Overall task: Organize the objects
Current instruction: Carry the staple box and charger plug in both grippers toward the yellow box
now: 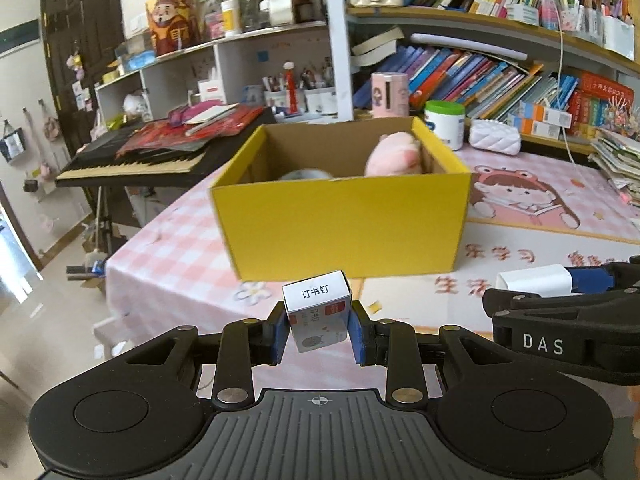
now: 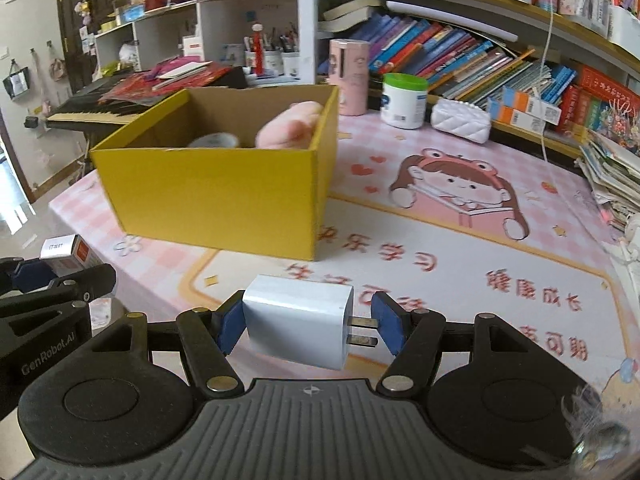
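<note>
Left tongs (image 1: 319, 330): clenched on small staple box (image 1: 317, 312). Right tongs (image 2: 308, 326): clamped on white charger (image 2: 298, 320), prongs against one pad. Yellow box (image 1: 340, 220): ahead of both, on table, holding pink plush (image 1: 394, 154).

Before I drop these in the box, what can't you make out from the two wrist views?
- Box floor: near wall hides it in both views.
- Tape roll: only its top shows.
- Pink plush: blurred, lower part hidden.
- Staple box print: too small, left view.
- Charger prongs: whether they touch the right pad is unclear.
</note>
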`<state>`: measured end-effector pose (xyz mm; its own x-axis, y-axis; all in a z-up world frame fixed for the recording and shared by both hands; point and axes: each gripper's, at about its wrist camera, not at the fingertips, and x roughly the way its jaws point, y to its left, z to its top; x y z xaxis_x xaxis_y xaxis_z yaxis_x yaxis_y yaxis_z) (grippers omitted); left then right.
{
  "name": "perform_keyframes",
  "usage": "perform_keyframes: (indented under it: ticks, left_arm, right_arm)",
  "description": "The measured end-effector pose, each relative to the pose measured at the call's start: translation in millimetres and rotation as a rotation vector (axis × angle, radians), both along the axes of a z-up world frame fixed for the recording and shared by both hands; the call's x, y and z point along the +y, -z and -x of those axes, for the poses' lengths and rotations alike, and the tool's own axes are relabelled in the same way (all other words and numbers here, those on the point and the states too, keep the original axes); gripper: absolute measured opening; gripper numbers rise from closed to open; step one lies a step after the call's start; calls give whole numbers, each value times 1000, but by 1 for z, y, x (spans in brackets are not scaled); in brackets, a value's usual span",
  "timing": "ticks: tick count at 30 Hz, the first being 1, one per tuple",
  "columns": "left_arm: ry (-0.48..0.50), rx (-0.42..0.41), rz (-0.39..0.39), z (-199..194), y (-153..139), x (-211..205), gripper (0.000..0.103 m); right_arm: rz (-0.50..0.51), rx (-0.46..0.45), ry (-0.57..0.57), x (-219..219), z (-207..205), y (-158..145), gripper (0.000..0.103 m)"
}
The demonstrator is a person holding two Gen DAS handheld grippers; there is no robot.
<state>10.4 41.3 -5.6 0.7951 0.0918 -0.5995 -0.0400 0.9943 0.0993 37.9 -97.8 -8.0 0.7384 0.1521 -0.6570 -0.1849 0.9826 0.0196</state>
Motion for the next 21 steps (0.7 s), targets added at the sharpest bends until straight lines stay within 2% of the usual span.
perform_keyframes:
  ticks: [10, 21]
  left_arm:
    - [-55, -24, -1, 27, -4, 43, 29]
    - [-95, -45, 17, 37, -9, 65, 29]
  right_arm:
    - [7, -27, -62, 46, 24, -5, 64]
    - [32, -43, -118, 74, 34, -13, 64]
